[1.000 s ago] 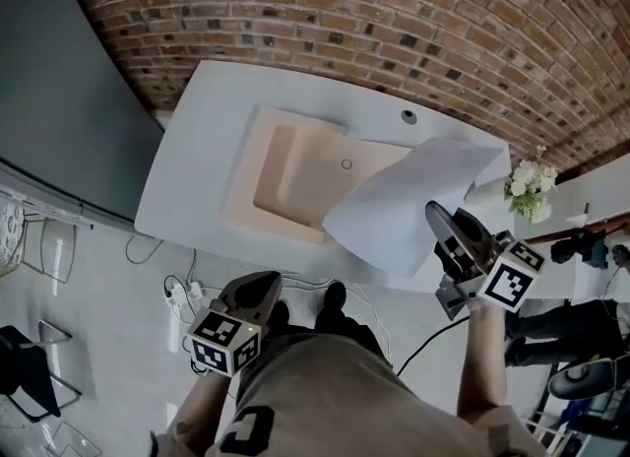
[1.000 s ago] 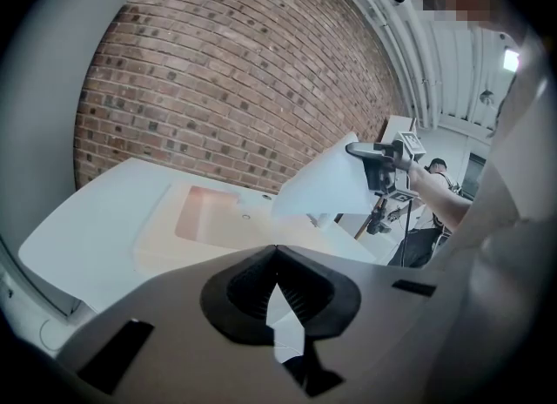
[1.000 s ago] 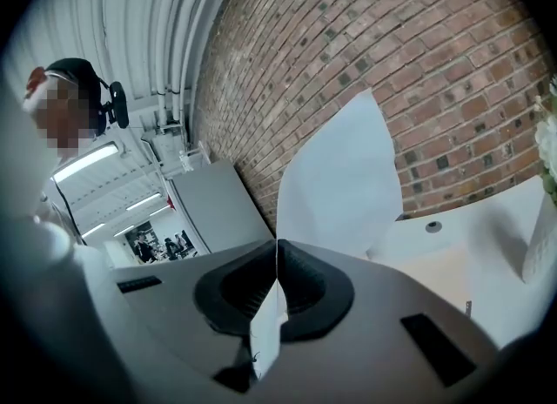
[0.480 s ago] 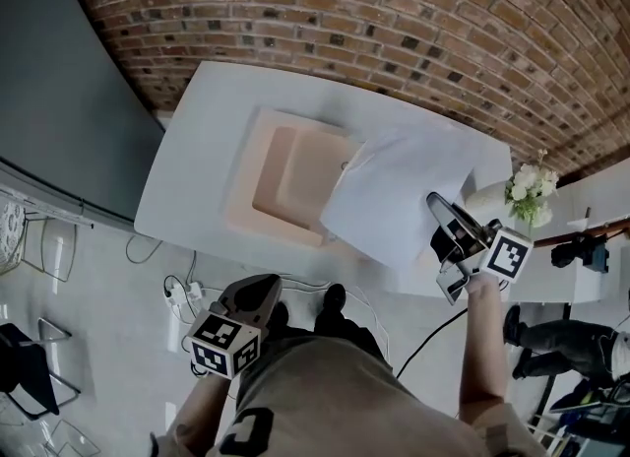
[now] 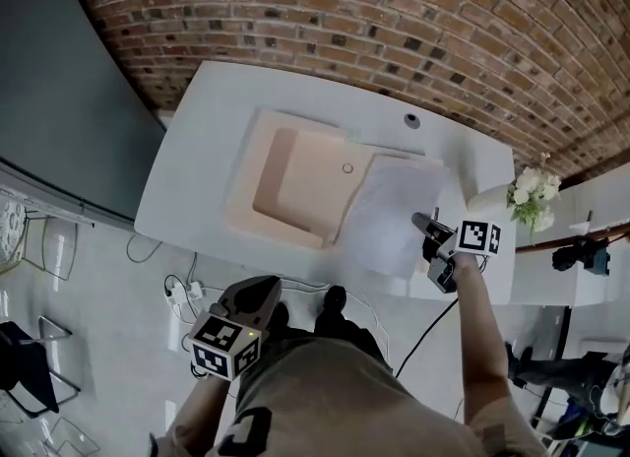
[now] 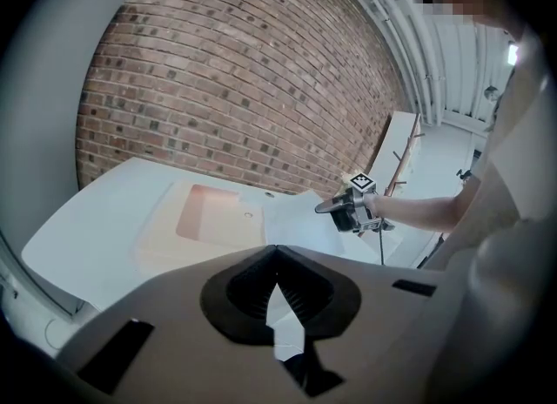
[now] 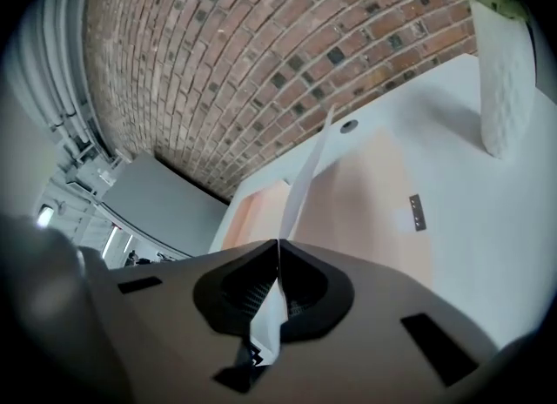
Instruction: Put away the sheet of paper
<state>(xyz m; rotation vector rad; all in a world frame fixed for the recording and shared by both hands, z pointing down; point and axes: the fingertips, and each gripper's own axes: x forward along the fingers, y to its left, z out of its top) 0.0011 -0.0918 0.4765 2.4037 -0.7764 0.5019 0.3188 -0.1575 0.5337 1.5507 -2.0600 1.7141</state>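
Sheet of paper is pinched at its near edge between my right gripper's jaws, over the right part of a peach tray on the white bench. My left gripper hangs off the bench's front edge, its jaws pressed together and empty.

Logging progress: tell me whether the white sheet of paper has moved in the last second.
Yes. The white sheet of paper, pinched by the right gripper, has dropped lower and drawn leftward, away from the white flower vase.
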